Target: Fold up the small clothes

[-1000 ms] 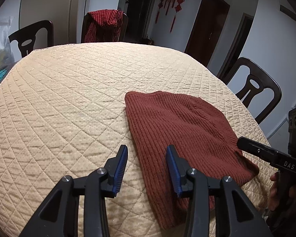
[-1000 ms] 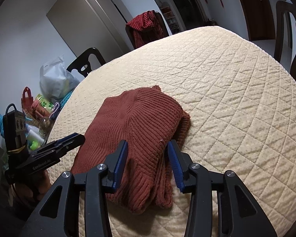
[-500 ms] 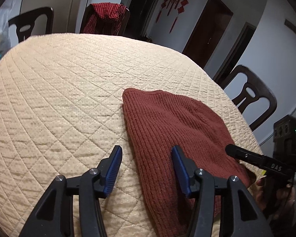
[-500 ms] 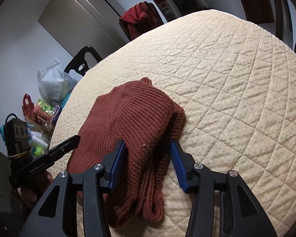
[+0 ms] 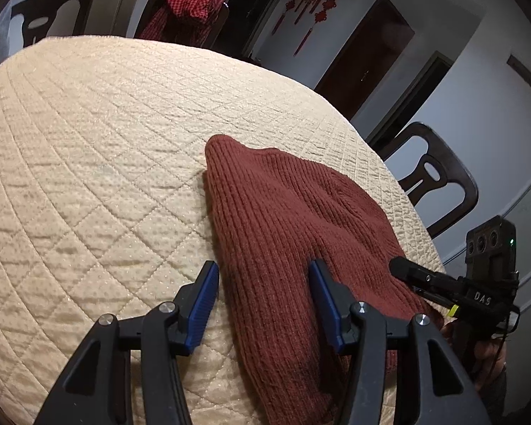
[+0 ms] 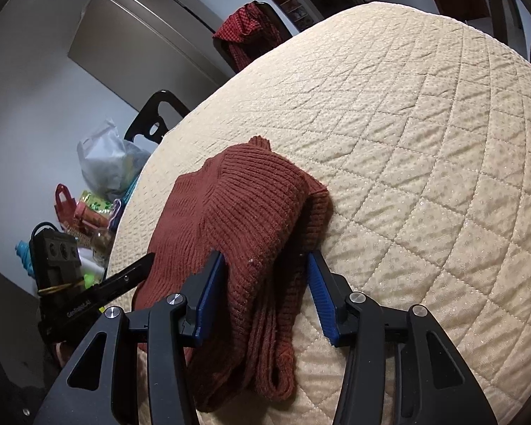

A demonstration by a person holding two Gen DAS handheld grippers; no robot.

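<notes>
Left wrist view: left tool [image 5: 263, 295], jaws wide, straddles the sweater's [image 5: 293, 219] edge near the bench's [image 5: 88, 141] near edge. Right wrist view: right tool [image 6: 265, 292], wide, brackets the folded stack; closing shallow could catch one layer and undo the fold.

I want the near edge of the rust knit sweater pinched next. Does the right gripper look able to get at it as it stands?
Probably yes. The right gripper is open with the sweater's bunched near edge already between its fingers, and nothing covers that edge. The left gripper works the other side.
</notes>
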